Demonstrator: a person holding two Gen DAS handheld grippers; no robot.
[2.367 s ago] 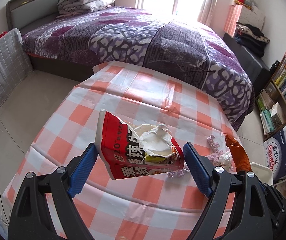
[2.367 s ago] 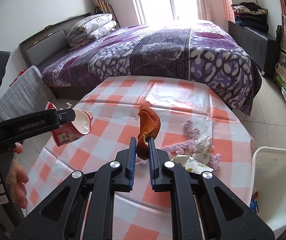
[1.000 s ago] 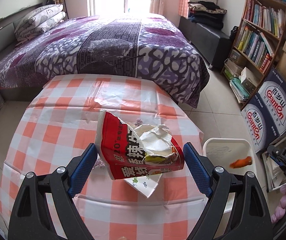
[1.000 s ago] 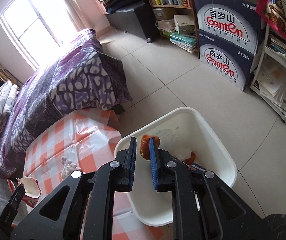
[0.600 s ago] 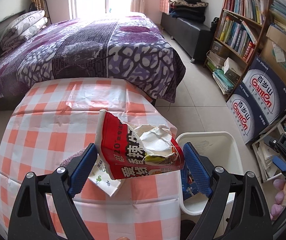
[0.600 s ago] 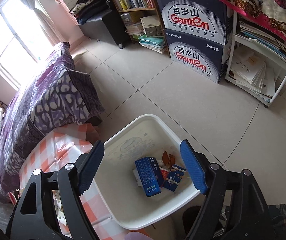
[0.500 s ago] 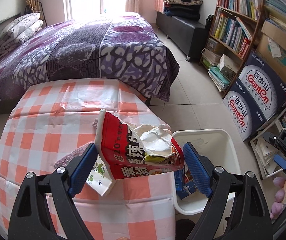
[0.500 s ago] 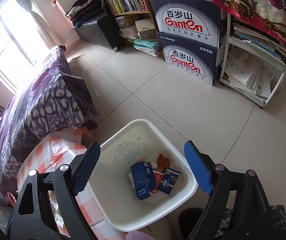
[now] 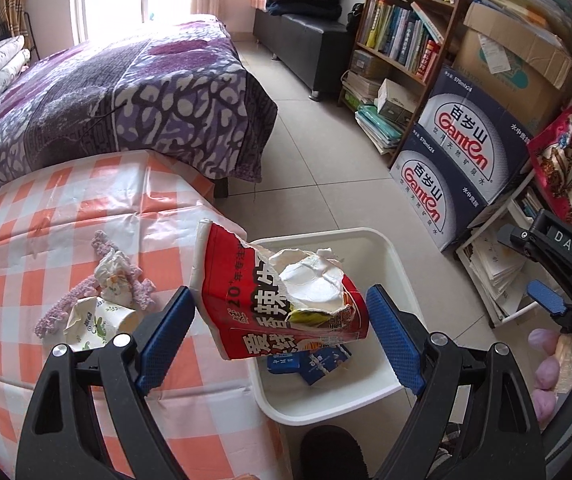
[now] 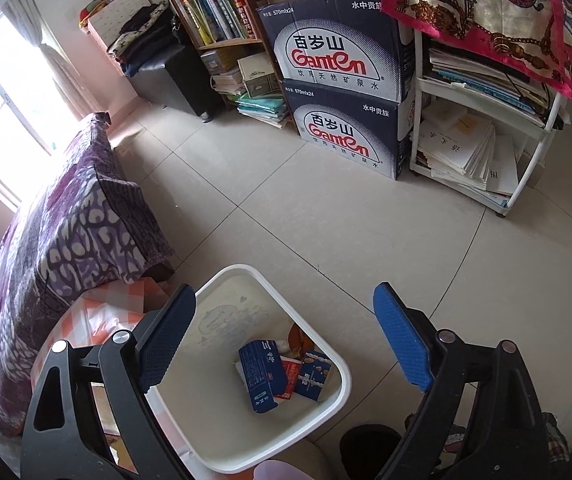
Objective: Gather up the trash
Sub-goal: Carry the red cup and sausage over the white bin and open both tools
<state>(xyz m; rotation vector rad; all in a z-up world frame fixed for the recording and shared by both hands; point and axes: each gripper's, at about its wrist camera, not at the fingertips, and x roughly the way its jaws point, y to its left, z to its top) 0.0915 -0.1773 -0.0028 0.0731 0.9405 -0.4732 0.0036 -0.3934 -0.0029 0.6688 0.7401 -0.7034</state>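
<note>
My left gripper (image 9: 282, 332) is shut on a torn red snack bag (image 9: 278, 300) and holds it in the air over the near rim of the white trash bin (image 9: 381, 244). The bin stands on the floor beside the checked table (image 9: 46, 208). My right gripper (image 10: 284, 340) is open and empty above the bin (image 10: 341, 372), which holds blue cartons (image 10: 262, 376) and an orange peel (image 10: 295, 338). A crumpled paper cup (image 9: 94, 320), a tissue (image 9: 112, 276) and purple fluffy string (image 9: 58, 308) lie on the table.
A bed with a purple cover (image 9: 126, 92) stands behind the table. Stacked Ganten boxes (image 9: 461, 168), a bookshelf (image 9: 401, 32) and a white rack of papers (image 10: 481, 152) line the right wall. Tiled floor (image 10: 305, 208) lies around the bin.
My right gripper carried the orange peel from the table over the bin, opened and dropped it in. My left gripper has swung right with the red bag, from over the table to the bin.
</note>
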